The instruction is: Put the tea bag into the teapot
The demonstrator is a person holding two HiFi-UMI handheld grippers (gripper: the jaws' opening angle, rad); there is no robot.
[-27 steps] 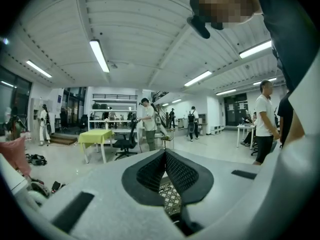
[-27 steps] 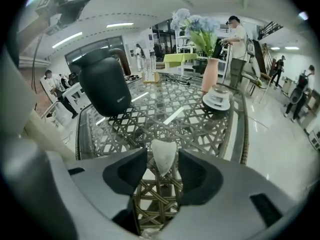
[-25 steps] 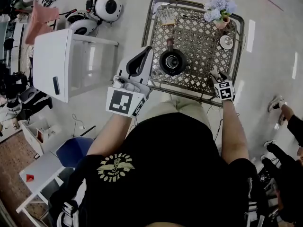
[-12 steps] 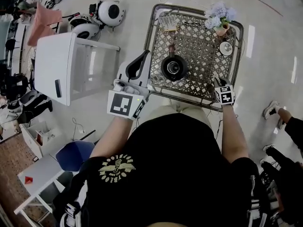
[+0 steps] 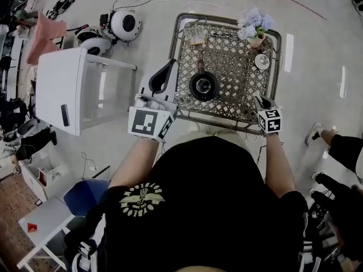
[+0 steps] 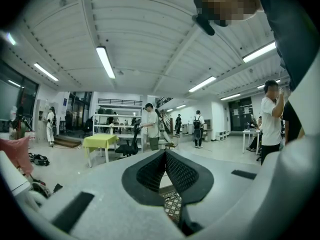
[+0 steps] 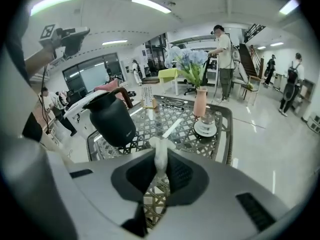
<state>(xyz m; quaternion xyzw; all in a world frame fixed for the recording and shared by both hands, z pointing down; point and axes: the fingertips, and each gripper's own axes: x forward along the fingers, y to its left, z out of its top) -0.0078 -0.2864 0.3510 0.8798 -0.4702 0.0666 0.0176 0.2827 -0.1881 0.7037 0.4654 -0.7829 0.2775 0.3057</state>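
Two tongs are up, and the right tongs (image 5: 261, 102) have changed: a second ago they stood wide at the near right corner of the table (image 5: 235, 95), now they pinch narrow on the tea bag (image 7: 160, 156), a pale crumpled strip upright between the pads. The left tongs (image 5: 169, 68) hover closed and empty at the near left edge. The black teapot (image 5: 202, 85) sits mid-table. The flower vase (image 5: 253, 30) and the cup on its saucer (image 5: 261, 62) occupy the far right corner.

No txt I can read. Yellow emblem (image 5: 140, 199) on my shirt (image 5: 221, 208) has lettering, too blurry; logo on teapot (image 7: 112, 119) too small.
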